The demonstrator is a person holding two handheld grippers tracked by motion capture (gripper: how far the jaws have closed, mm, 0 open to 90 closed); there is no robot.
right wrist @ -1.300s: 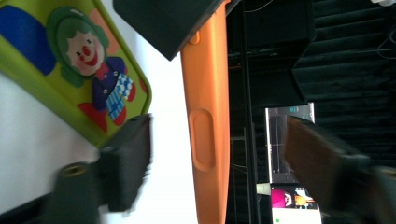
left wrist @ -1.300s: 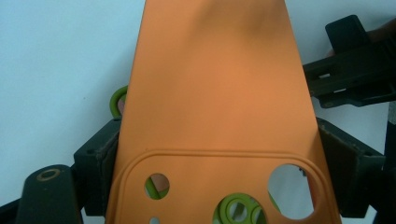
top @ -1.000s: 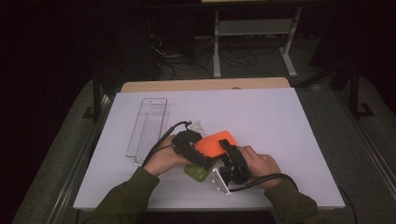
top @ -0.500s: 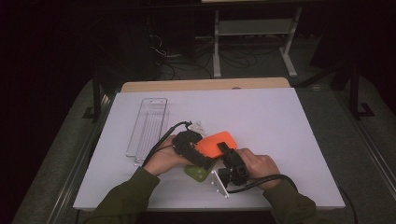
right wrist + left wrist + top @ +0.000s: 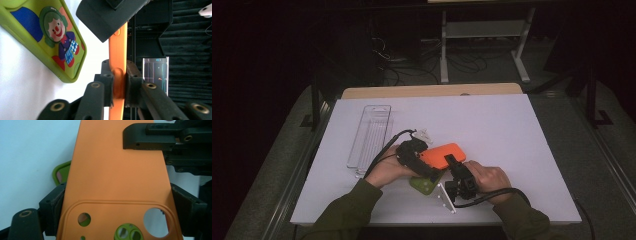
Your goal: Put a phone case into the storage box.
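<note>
Both grippers clamp one orange silicone phone case above the white surface.

The right gripper [image 5: 117, 85], whose jaws have just been closing, pinches the thin orange silicone phone case [image 5: 443, 154] across its edge; the left gripper [image 5: 117, 212] spans its width at the camera-cutout end. The case looks light, soft and bendy, likely to buckle, so firm rims near the corners seem the best hold. Just below both grippers lies a green clown-print phone case [image 5: 50, 37]; a clear plastic tray [image 5: 369, 137] sits well beyond the left gripper, with open room past the right.
</note>
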